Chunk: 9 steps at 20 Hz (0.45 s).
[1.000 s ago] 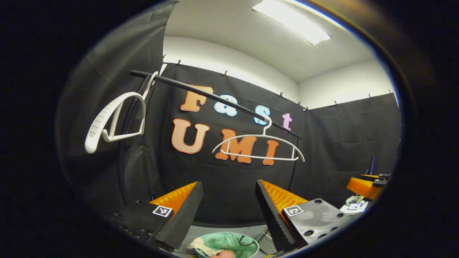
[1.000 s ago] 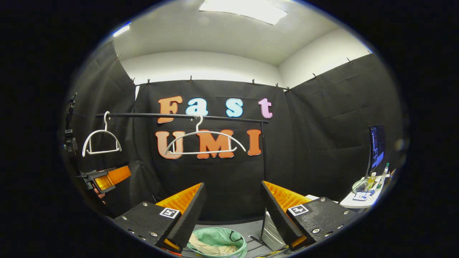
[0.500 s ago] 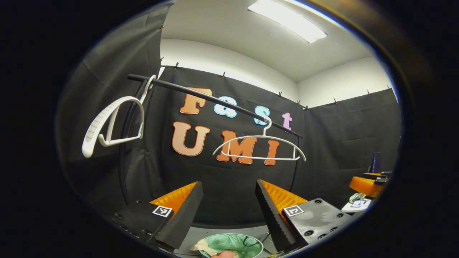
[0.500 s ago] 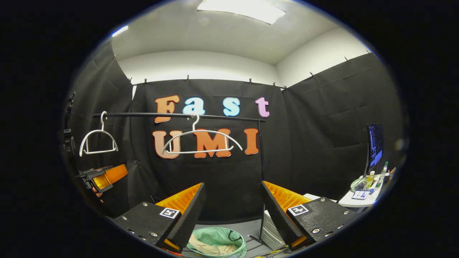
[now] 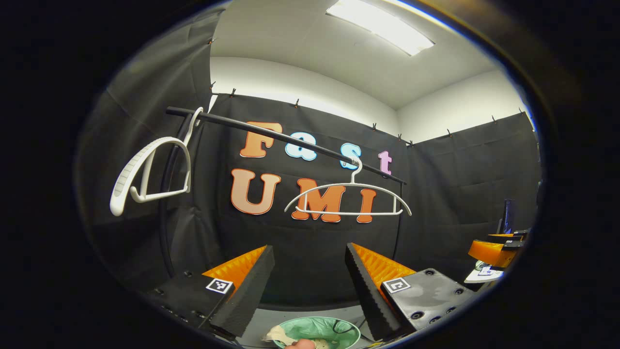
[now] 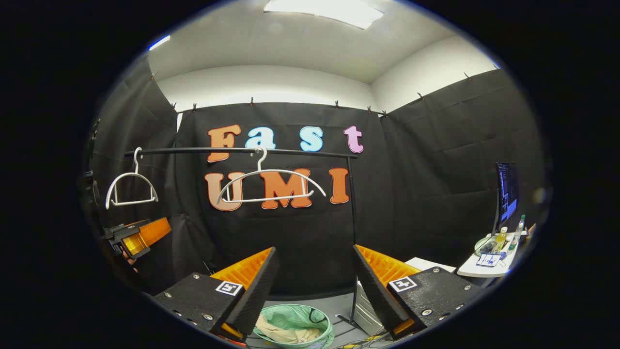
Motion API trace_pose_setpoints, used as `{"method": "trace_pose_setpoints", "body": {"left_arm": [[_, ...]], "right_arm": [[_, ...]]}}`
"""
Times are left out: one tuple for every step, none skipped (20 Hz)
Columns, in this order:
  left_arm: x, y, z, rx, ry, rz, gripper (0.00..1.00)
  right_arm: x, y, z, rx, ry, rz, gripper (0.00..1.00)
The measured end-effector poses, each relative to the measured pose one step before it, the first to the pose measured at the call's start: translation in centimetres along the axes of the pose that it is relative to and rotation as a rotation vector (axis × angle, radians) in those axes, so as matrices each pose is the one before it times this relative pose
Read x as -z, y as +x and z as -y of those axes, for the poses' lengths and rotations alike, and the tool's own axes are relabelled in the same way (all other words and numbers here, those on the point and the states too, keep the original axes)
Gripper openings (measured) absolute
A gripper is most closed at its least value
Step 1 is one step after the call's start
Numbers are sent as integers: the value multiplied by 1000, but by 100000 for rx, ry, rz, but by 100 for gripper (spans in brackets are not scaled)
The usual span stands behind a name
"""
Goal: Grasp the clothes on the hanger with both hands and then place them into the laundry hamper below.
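Both hangers (image 6: 269,186) bare; clothes (image 6: 281,333) in hamper (image 6: 325,325) below rail (image 6: 242,151). Left gripper (image 5: 310,286) and right gripper (image 6: 315,286) spread, empty; task apparently complete, withdrawal next.

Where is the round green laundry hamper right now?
In the right gripper view the round green laundry hamper sits on the floor below the black rail, low between the right gripper fingers, with beige cloth inside.
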<state>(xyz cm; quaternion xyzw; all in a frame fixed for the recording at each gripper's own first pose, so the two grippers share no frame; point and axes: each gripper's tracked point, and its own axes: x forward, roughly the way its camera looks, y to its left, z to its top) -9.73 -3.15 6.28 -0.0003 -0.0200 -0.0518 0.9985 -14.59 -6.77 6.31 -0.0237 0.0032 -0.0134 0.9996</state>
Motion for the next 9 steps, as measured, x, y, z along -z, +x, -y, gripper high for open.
{"method": "trace_pose_setpoints", "body": {"left_arm": [[-1, 78, 78, -18, -99, -46, 96], [-46, -1, 3, -114, -202, -102, 96], [92, 39, 40, 15, -279, -63, 96], [0, 30, -18, -25, -192, -69, 93], [76, -76, 59, 122, -108, -114, 96], [55, -110, 112, 127, 82, -124, 96], [-33, -29, -6, -32, 272, 34, 96], [22, -4, 14, -35, 253, 91, 96], [24, -29, 9, -79, 86, -83, 96]], "right_arm": [[-24, 70, 58, 92, -10, 65, 94], [-82, 4, 62, 111, 9, 114, 94], [11, 83, 55, 65, -39, 63, 94], [11, -81, 50, -6, -54, 41, 94], [36, -7, 48, 15, -38, 43, 94], [90, 54, 78, 17, -90, -183, 94], [109, 35, 21, -106, -7, -193, 86], [28, 113, -43, -113, 67, -167, 86], [72, 37, 6, -62, 54, -84, 86]]}}
